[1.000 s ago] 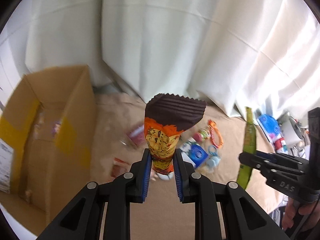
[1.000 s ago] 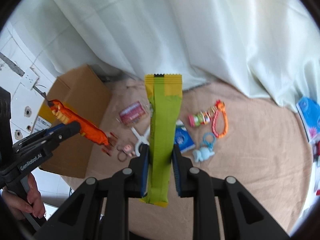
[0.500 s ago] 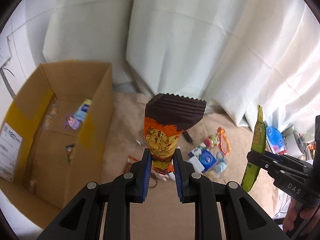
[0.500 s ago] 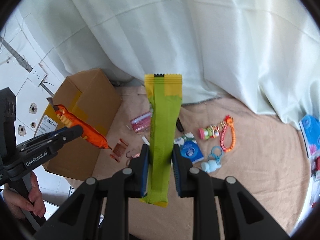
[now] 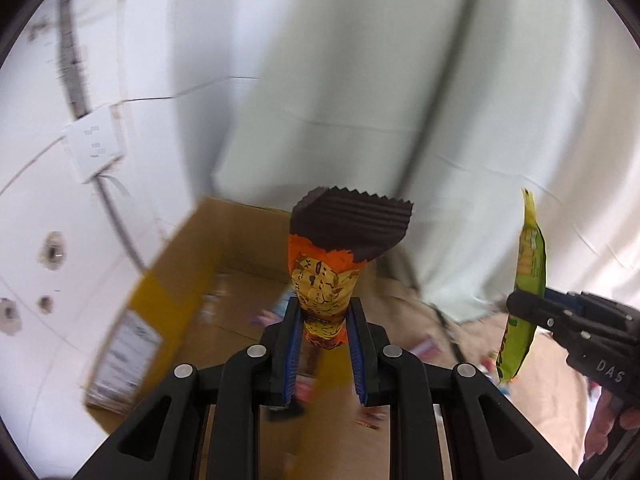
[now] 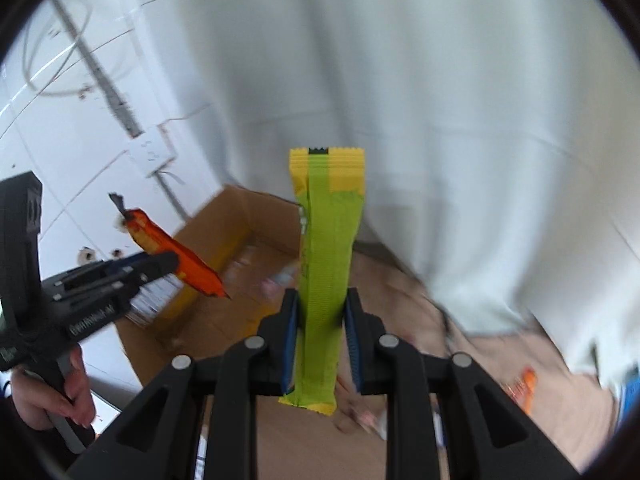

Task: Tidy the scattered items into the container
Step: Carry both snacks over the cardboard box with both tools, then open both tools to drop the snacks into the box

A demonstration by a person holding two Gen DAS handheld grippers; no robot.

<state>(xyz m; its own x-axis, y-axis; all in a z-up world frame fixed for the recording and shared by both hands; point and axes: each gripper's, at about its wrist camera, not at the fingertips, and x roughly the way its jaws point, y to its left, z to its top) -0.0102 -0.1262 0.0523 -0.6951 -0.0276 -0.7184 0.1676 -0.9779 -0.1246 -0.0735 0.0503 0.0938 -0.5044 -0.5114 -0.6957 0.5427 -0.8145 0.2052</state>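
A white curtain (image 5: 360,80) fills the upper middle and right of both views, hanging in folds; a white tiled wall (image 6: 60,140) takes the left side; a wall socket (image 6: 152,152) sits there, a thin cable (image 6: 60,84) looping above it.

I am looking into a room in a home. A long white curtain (image 6: 460,128) is hanging by a tiled wall (image 5: 36,184) with a wall socket (image 6: 152,151).

Motion blur smears the cardboard box (image 5: 168,312) at lower left, its contents unreadable; floor items (image 6: 524,390) indistinct at lower right.
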